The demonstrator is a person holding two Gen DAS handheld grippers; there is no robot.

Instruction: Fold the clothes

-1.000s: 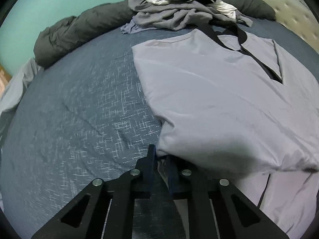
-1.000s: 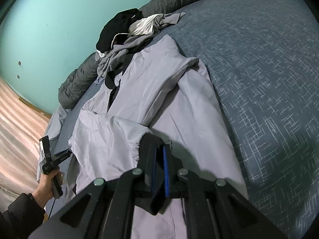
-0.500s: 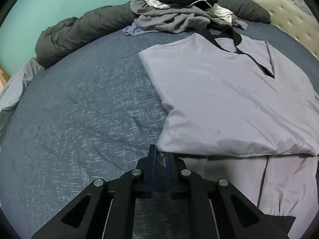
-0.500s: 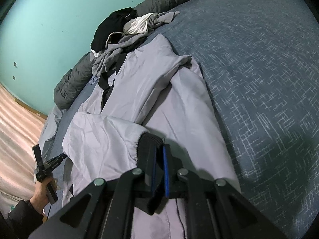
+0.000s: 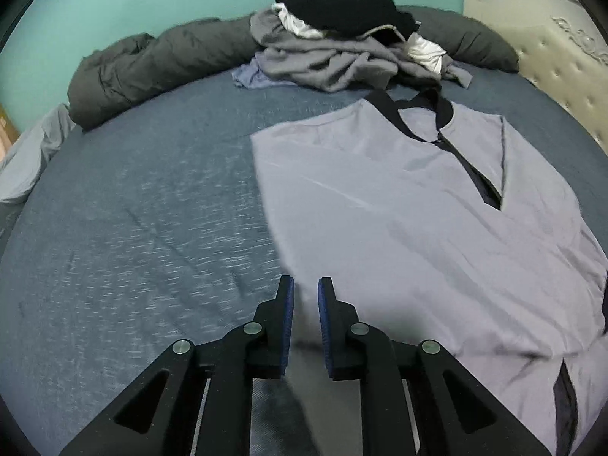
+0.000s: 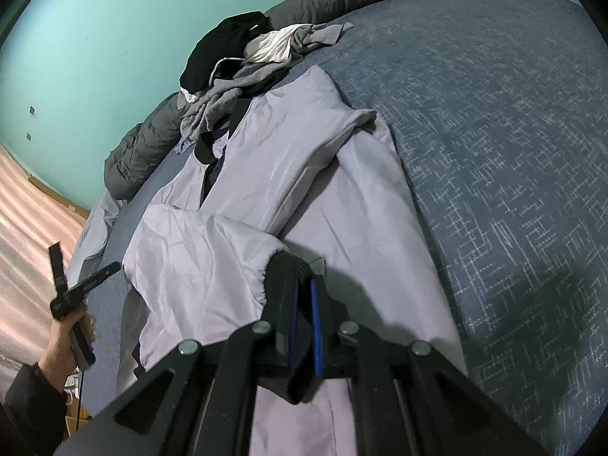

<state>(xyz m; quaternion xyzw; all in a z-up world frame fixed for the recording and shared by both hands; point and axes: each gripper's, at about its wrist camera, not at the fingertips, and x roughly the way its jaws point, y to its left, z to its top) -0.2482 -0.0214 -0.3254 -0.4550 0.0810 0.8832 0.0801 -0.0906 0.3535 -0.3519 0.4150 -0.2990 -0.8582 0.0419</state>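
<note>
The left gripper [image 5: 306, 288] hangs over the near left edge of a pale lilac-grey jacket [image 5: 418, 228] of thin, smooth fabric; its 2 blue-padded jaws are opening, with a clear gap and nothing pressed between them. The right gripper [image 6: 304, 285] has its jaws nearly together on the black ribbed cuff [image 6: 283, 266] of the jacket's sleeve [image 6: 197, 258], which is folded across the body toward the lower hem. The jacket lies flat, front up, on a dark blue bedspread [image 5: 133, 228] flecked with white; a black collar [image 5: 440, 108] and a black zip line run down its middle. Its long axis runs away from both grippers, collar at the far end toward the heap, hem nearest the cameras. The other sleeve [image 6: 311, 144] is folded in along the body. Beyond the collar sits a loose heap of unfolded clothes [image 5: 342, 45], grey, white and black, against a rolled dark grey quilt [image 5: 152, 64]. In the right wrist view, a person's hand [image 6: 64, 338] grips the handle of the left gripper beside the bed's edge.
</note>
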